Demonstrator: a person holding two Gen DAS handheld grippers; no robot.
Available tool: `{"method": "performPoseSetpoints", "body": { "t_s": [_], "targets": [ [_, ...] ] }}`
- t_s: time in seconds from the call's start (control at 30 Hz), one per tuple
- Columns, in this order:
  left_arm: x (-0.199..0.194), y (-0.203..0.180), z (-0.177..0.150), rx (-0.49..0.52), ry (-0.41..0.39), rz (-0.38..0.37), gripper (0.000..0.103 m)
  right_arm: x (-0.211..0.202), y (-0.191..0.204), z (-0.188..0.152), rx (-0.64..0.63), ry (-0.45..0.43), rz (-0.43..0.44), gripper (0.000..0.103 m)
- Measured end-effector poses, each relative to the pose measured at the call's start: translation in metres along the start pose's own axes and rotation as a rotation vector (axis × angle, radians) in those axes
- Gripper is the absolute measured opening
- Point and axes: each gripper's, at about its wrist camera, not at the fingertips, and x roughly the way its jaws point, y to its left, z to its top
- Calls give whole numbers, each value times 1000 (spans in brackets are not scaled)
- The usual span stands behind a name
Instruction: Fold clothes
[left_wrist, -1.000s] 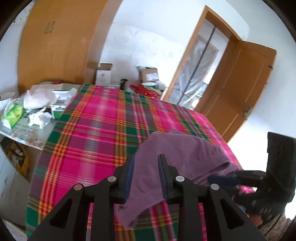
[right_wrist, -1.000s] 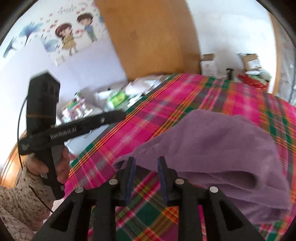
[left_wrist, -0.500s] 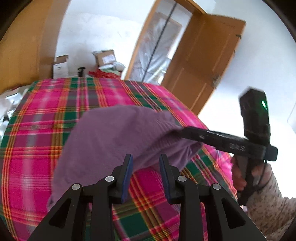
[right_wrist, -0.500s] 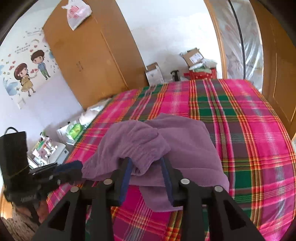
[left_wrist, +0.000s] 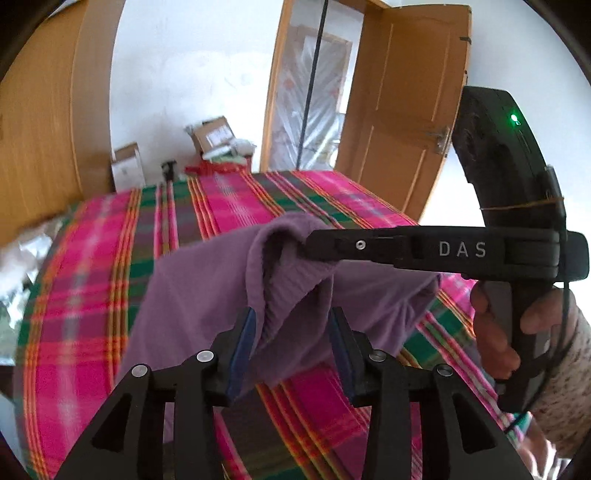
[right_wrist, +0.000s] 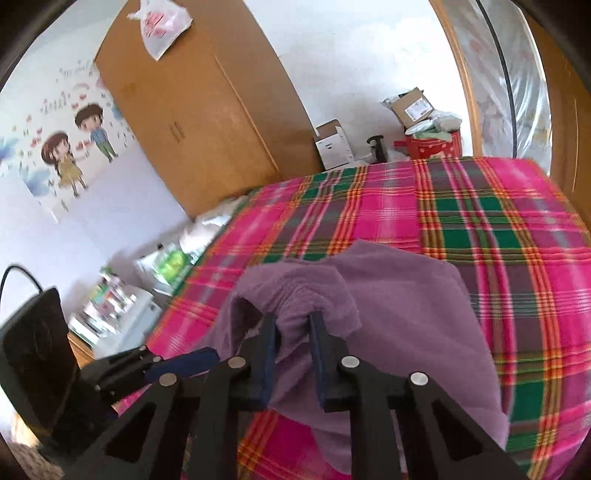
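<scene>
A purple garment (left_wrist: 192, 295) lies crumpled on a bed with a pink and green plaid cover (left_wrist: 92, 295). In the left wrist view my left gripper (left_wrist: 291, 332) has its jaws opening wide; a hanging fold of the garment sits loosely between them, unpressed. My right gripper (left_wrist: 314, 245) reaches in from the right and pinches the top of that raised fold. In the right wrist view the right gripper (right_wrist: 293, 332) is closing, with a bunch of the purple garment (right_wrist: 406, 314) squeezed between its blue pads. The left gripper (right_wrist: 199, 360) shows at the lower left, beside the cloth.
A person's hand (left_wrist: 495, 332) grips the right tool's handle. A wooden wardrobe (right_wrist: 192, 122) stands past the bed's far left corner, and an open wooden door (left_wrist: 406, 110) at the far right. Cardboard boxes (left_wrist: 127, 168) sit beyond the bed. A cluttered bedside table (right_wrist: 122, 299) lies left.
The left jaws have spread wider and the fold now hangs between them. The right jaws have narrowed onto the bunched cloth and lifted it. Both views have swung across the bed.
</scene>
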Motion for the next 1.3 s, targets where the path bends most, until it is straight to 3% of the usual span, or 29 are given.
{"method": "performPoseSetpoints", "body": {
  "t_s": [0.27, 0.53, 0.63, 0.7, 0.77, 0.87, 1.07, 1.2, 1.3],
  "targets": [
    [1, -1, 12, 14, -47, 49, 42, 11, 6, 22, 62, -8, 149, 17],
    [27, 6, 26, 14, -5, 110, 42, 17, 23, 32, 17, -1, 199, 17],
    [33, 7, 30, -14, 6, 57, 42, 18, 28, 31, -4, 2, 206, 17],
    [36, 6, 32, -26, 8, 47, 33, 19, 30, 30, -7, 7, 216, 17],
    [39, 10, 34, -38, 17, 44, 13, 18, 30, 29, -14, 11, 222, 16],
    [42, 21, 35, -73, 31, 29, 10, 15, 32, 26, -40, 7, 197, 17],
    [26, 56, 48, -210, -21, -34, 9, 4, 8, 21, 11, 12, 194, 22],
    [15, 84, 58, -300, -85, -53, 9, -7, -4, 12, 22, -3, 126, 24],
    [6, 106, 62, -358, -135, -48, 9, -14, 0, 0, -83, -20, -21, 24]
  ]
}}
